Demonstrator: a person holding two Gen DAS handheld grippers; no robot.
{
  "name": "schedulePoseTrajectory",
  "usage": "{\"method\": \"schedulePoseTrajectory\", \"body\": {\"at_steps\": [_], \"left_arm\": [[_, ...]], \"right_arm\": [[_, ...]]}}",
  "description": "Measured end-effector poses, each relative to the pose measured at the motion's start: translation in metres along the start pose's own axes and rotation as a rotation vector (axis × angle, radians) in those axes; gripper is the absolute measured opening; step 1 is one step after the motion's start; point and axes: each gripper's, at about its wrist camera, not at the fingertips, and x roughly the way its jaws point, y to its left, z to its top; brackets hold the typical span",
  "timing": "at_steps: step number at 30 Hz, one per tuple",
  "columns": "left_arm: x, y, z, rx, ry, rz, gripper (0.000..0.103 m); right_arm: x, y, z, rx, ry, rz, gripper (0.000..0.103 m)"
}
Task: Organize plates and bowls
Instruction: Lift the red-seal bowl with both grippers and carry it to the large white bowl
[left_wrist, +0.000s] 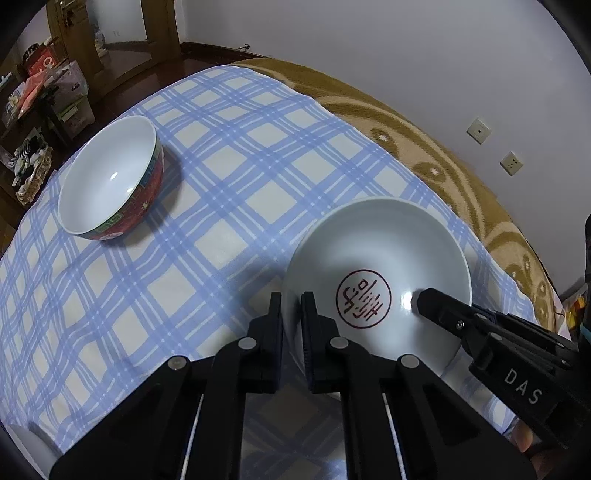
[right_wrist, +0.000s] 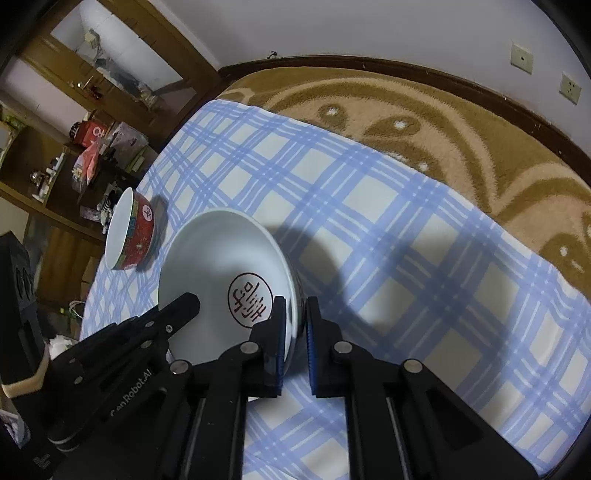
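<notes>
On the checked tablecloth (left_wrist: 229, 177), the left gripper (left_wrist: 291, 306) pinches the white plate (left_wrist: 384, 243) at its rim; the red bowl (left_wrist: 110, 177) sits apart, unstacked. Opposite, the right gripper (right_wrist: 295, 314) pinches the plate's other edge; sorting looks barely begun.

Both grippers are black plastic: the left gripper (left_wrist: 291, 302) has silver pivot pins behind its jaws, the right gripper (right_wrist: 295, 306) blue-edged pads and white lettering.

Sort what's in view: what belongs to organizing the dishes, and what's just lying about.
Job:
- white bowl with red seal, gripped on opposite rims by left gripper and right gripper
- red-sided bowl

Lying about:
- checked cloth
- brown blanket
- shelf clutter
</notes>
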Motion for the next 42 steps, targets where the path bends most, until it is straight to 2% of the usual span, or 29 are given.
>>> {"method": "schedulePoseTrajectory", "body": {"at_steps": [5,10,18,25,38,42], "left_arm": [[-0.009,0.008,-0.005,-0.02,-0.005,0.008,0.009],[-0.022,0.022,-0.011,-0.043,0.004,0.027,0.009],[-0.055,0.046,-0.025,-0.095,-0.019,0.042,0.009],[-0.088,0.07,-0.044,-0.148,-0.04,0.089,0.009],[-0.169,0.137,-0.103,-0.286,-0.104,0.112,0.009],[-0.191,0.154,-0.12,-0.325,-0.149,0.098,0.009]], "right_arm": [[-0.005,0.008,-0.002,-0.005,-0.013,-0.008,0.01],[-0.009,0.024,-0.01,-0.063,-0.013,-0.001,0.01],[-0.022,0.053,-0.024,-0.111,-0.025,0.059,0.011],[-0.035,0.081,-0.039,-0.143,-0.037,0.1,0.01],[-0.067,0.167,-0.099,-0.301,-0.057,0.155,0.011],[-0.075,0.185,-0.117,-0.319,-0.055,0.168,0.011]]}}
